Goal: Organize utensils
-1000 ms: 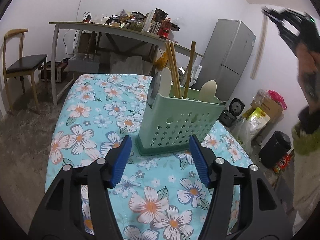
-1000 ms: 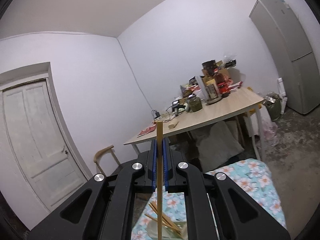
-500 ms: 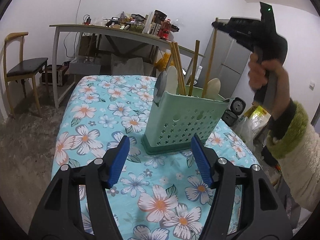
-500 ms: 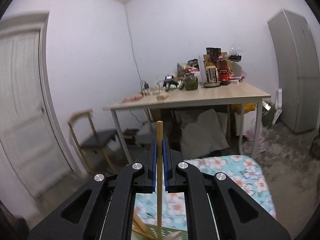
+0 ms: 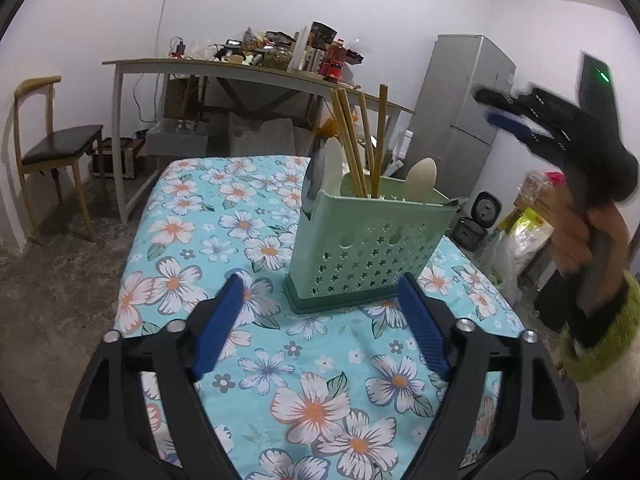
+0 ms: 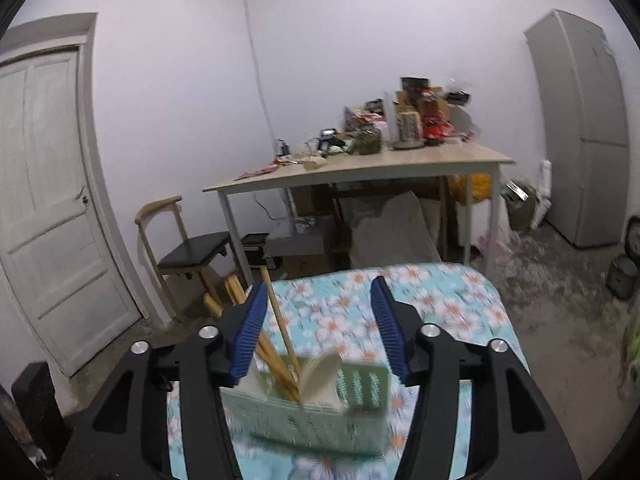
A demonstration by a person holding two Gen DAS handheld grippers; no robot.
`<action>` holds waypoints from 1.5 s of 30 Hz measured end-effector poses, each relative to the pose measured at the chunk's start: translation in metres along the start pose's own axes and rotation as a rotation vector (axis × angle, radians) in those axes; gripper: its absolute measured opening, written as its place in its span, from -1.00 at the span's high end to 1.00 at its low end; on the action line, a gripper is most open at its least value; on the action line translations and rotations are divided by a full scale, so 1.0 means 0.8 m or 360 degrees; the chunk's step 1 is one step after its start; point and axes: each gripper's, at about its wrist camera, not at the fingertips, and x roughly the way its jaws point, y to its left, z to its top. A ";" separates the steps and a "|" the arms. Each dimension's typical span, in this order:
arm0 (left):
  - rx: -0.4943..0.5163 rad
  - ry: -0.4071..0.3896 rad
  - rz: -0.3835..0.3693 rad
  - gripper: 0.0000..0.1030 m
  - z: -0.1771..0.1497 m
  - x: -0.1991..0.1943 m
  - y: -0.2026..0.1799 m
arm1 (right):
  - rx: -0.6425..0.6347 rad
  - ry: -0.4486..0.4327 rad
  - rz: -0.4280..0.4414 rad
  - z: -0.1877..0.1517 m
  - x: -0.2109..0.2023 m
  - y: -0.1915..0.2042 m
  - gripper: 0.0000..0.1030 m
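Note:
A pale green utensil holder [image 5: 368, 248] with star-shaped holes stands on the floral tablecloth [image 5: 192, 240]. It holds several wooden chopsticks [image 5: 352, 148], a pale spoon [image 5: 420, 176] and a dark metal utensil [image 5: 310, 184]. My left gripper [image 5: 320, 320] sits just in front of the holder, jaws opening, nothing between them. My right gripper [image 6: 320, 328] hovers over the holder [image 6: 320, 412], jaws opening. One chopstick [image 6: 280, 320] stands loose between them, leaning in the holder and free of the right pad. From the left wrist, the right gripper [image 5: 492, 108] appears blurred at the upper right in a person's hand [image 5: 580, 232].
A cluttered wooden table [image 5: 240, 68] stands behind, a chair [image 5: 52, 148] to its left and a grey fridge [image 5: 460, 100] to its right. Bags and a rice cooker [image 5: 486, 208] lie on the floor at the right. A white door [image 6: 48, 200] is at the far left.
The right gripper came down over the holder and let go of its chopstick, which now stands in the holder. The left jaws have widened.

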 end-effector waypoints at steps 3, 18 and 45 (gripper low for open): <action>0.0001 -0.0005 0.0079 -0.70 0.004 -0.004 -0.011 | 0.0048 0.0054 -0.0040 -0.030 -0.023 -0.010 -0.33; -0.0001 0.0181 0.0230 -0.84 -0.010 -0.007 -0.065 | 0.0090 0.0398 -0.0226 -0.135 -0.065 -0.028 -0.67; 0.0022 0.0098 0.0588 -0.84 -0.006 -0.008 -0.128 | 0.0080 0.0521 -0.0311 -0.174 -0.093 -0.042 -0.70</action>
